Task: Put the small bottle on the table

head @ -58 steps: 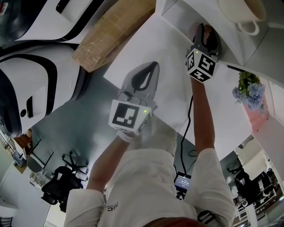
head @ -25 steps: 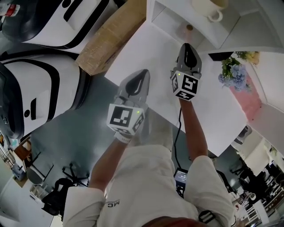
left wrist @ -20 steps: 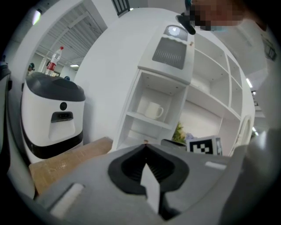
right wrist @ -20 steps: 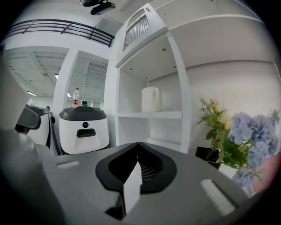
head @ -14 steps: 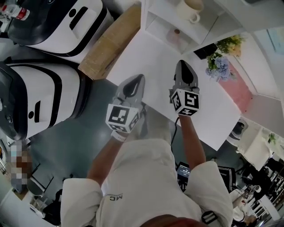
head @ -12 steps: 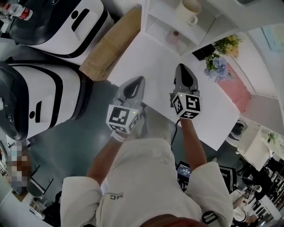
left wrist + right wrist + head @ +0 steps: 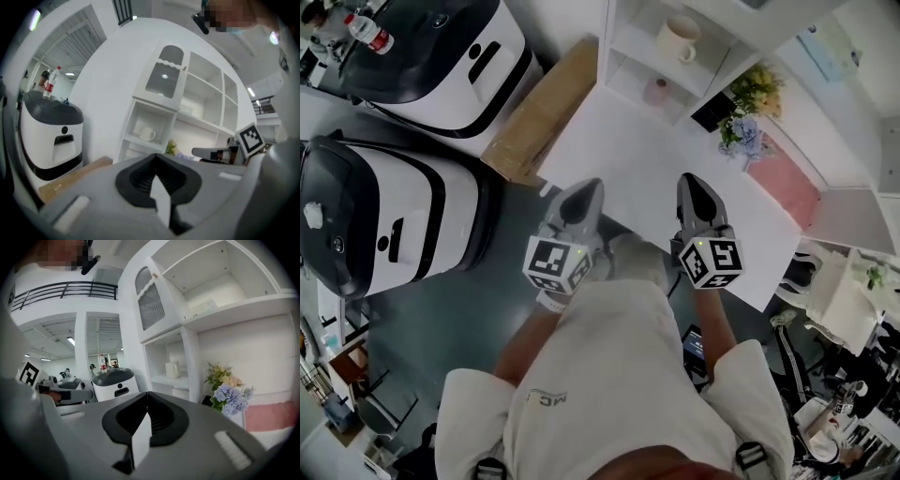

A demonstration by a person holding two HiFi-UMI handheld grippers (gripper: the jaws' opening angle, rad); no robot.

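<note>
At the near edge of the bench (image 7: 647,159), both claws have come back toward the person's body, well apart from the shelf (image 7: 614,47) at the far side. The left claw (image 7: 584,190) has hardly shifted; in its own view its jaws meet at the tip (image 7: 156,158) with nothing between them.

The bottle (image 7: 656,91) stands upright and alone in the shelf's lowest opening, under the mug (image 7: 677,40). Nothing touches it. I cannot tell whether it rests on the bench top itself or on a bottom board of the shelf.

The right claw (image 7: 692,184) has changed most. A couple of seconds ago it was reaching in at that opening; it has since drawn clear, and its jaws have closed fully on nothing, as its own view (image 7: 147,397) shows.

With the bottle let go and both claws empty and withdrawn, the placing looks finished, provided that opening counts as the bench.
</note>
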